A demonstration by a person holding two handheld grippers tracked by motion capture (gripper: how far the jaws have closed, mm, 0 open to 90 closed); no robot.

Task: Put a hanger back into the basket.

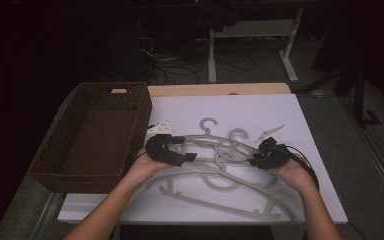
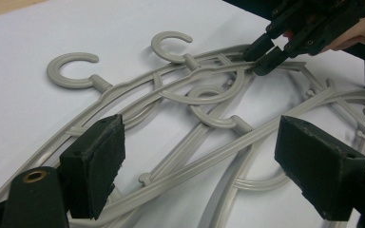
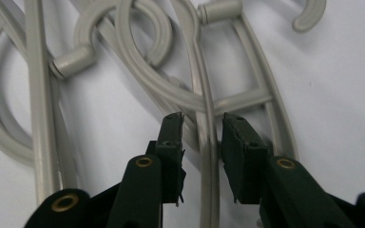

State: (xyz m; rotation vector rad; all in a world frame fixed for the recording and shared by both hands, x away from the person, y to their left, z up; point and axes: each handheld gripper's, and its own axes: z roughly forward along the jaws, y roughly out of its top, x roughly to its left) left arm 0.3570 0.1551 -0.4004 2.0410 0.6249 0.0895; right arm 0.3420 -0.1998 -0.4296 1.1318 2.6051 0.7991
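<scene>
We are holding the left hand-held gripper released over the hangers; right hand-held gripper is straddling one hanger bar, not clenched

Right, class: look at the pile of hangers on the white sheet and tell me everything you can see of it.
The hangers are pale grey, plastic by the look, with curved arms, cross-bars and open round hooks. Several lie flat and tangled, overlapping on the white sheet beside the wicker basket. The left gripper stands open over two arms; the right gripper straddles one thin arm, its fingers not closed on it.
</scene>
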